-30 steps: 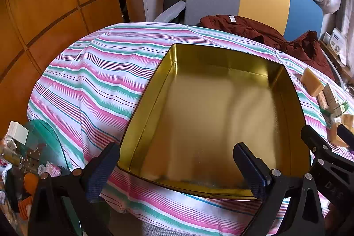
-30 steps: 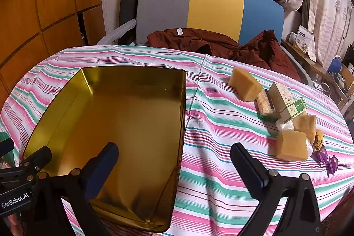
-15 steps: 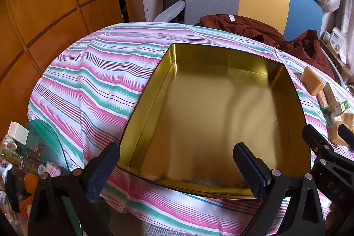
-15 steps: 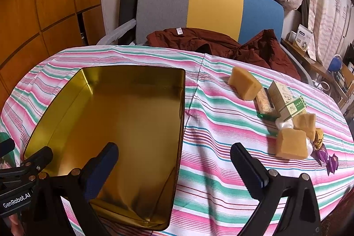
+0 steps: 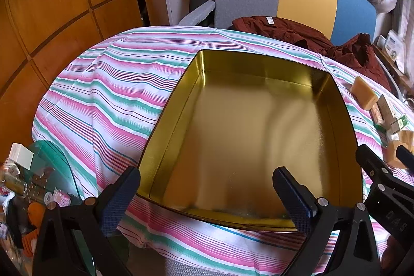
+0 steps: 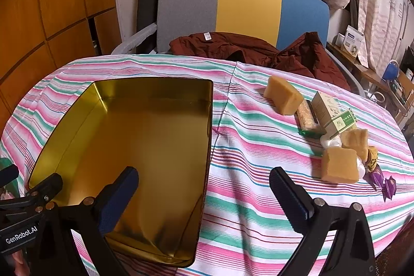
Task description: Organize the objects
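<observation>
The gold tin (image 6: pixel 134 146) lies empty on the striped tabletop (image 6: pixel 258 198), and over its near edge we hold our left tongs (image 5: pixel 207 198) and right tongs (image 6: pixel 204 195), both spread wide and gripping nothing. So, as we judge it, no sorting has begun: well to the right of the tin we count three yellow sponge blocks (image 6: pixel 284 98), one green-and-cream carton (image 6: pixel 332 113), one cracker packet (image 6: pixel 306 115) and some purple wrappers (image 6: pixel 383 180), all left to move.
</observation>
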`<state>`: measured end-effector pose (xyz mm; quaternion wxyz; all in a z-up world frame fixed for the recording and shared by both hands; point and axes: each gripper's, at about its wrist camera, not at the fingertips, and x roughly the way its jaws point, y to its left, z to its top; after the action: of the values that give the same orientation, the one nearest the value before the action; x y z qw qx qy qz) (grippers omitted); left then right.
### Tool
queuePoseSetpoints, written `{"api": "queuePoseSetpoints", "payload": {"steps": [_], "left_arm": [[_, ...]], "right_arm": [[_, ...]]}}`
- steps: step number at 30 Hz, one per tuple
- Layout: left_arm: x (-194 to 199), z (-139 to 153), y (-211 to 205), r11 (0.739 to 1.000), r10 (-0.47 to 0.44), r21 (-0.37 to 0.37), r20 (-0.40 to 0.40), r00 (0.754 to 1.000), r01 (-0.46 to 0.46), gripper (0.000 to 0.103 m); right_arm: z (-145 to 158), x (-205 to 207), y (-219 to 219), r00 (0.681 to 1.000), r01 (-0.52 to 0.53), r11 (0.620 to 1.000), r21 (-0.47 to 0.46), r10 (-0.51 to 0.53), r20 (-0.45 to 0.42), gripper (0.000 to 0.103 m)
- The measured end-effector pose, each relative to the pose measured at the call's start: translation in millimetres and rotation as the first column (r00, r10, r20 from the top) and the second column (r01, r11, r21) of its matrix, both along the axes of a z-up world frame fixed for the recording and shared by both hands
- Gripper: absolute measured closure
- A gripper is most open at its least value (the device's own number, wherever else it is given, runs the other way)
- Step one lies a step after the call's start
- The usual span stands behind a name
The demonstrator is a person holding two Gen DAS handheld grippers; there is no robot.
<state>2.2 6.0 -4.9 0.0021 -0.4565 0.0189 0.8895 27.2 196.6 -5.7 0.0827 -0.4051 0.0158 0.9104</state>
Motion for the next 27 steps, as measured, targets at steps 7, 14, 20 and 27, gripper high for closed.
{"api": "queuePoseSetpoints", "payload": {"steps": [7, 14, 20, 27], "left_arm": [[1, 1, 1, 1.0, 0.002, 0.0, -0.005, 1.0, -0.002, 0.0], [3, 2, 3, 1.0, -0.003, -0.002, -0.011, 1.0, 0.003, 0.0], [4, 3, 5, 1.0, -0.005, -0.003, -0.023, 1.0, 0.005, 0.0], [6, 2, 10, 1.0, -0.018, -0.009, -0.031, 0.999, 0.018, 0.0]], "right_arm": [[2, 4, 3, 1.0, 0.001, 1.0, -0.001, -0.001, -0.008, 0.0], [5, 6, 5, 1.0, 0.002, 1.0, -0.001, -0.002, -0.012, 0.0], [7, 9, 10, 1.0, 0.009, 1.0, 0.002, -0.009, -0.018, 0.0], [10, 12, 17, 0.999, 0.024, 1.0, -0.004, -0.024, -0.024, 0.0]]}}
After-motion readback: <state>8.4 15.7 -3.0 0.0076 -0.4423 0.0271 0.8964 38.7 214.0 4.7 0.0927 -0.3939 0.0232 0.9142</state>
